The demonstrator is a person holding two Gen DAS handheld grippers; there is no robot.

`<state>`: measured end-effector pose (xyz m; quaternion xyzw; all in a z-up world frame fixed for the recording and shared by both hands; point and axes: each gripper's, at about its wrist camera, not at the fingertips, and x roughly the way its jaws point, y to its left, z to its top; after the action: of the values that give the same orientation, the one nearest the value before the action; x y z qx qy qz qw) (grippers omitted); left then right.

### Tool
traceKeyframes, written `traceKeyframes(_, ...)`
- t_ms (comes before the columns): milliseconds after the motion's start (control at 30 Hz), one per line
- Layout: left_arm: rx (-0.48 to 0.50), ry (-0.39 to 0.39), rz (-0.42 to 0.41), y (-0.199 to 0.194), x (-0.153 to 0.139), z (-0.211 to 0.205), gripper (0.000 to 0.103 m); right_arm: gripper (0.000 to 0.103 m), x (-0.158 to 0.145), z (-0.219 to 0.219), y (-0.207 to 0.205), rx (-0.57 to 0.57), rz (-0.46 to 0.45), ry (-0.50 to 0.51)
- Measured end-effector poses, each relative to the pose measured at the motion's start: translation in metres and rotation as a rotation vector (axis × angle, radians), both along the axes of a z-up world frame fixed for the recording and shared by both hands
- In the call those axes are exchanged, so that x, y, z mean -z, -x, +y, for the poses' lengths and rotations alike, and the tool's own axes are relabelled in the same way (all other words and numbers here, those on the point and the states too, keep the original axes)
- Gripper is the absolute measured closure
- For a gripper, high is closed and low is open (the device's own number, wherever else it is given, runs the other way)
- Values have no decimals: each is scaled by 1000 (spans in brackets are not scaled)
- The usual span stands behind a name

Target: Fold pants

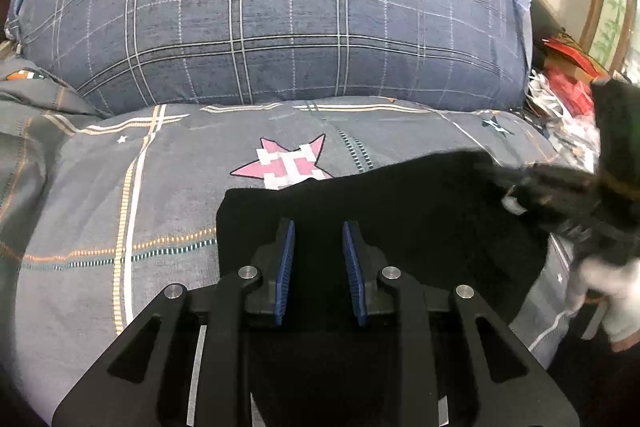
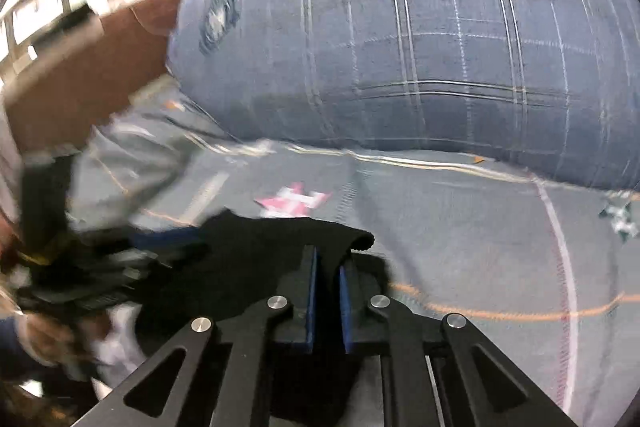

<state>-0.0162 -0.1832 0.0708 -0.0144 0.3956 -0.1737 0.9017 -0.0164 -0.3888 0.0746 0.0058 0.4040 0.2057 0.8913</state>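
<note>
We've got the black pants (image 1: 400,211) on the bed (image 1: 120,211), left tongs (image 1: 319,231) narrow over them, right tongs (image 2: 328,263) pinching the fabric.

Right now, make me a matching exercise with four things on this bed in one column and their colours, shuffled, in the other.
Things:
1. pants
2. star
3. pillow
4. glove

Colours:
A. pink
B. white
C. black
D. blue-grey plaid

Pairs: 1-C, 2-A, 3-D, 4-B
</note>
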Motion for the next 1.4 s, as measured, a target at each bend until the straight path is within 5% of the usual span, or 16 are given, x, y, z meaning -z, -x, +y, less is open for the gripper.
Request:
traceKeyframes(133,-13,-6,-5,0,3,-2,79,94,24,-11,2,29,40,-39)
traceKeyframes(400,-36,-11,-7,4,1,0,79,86,-14,-27,31,51,-6,-113)
traceKeyframes(533,-56,10,-6,8,-7,9,79,55,-32,-23,49,7,-32,-186)
traceKeyframes(633,-64,47,1,13,-13,17,79,55,-33,-11,57,-49,-21,-226)
traceKeyframes(900,-58,34,38,24,-2,19,79,55,11,15,66,-31,62,37)
traceKeyframes(1067,-69,64,45,25,-2,25,79,55,12,-19,70,50,88,-184)
traceKeyframes(1233,-73,111,58,25,-5,32,79,49,7,-32,63,91,75,-269)
traceKeyframes(1267,-74,120,63,25,-5,33,77,49,9,-31,61,89,84,-282)
traceKeyframes(1333,-74,134,72,26,-4,36,48,49,18,-27,52,90,126,-292)
traceKeyframes(1400,-73,158,64,29,-5,39,43,49,24,-25,50,94,144,-285)
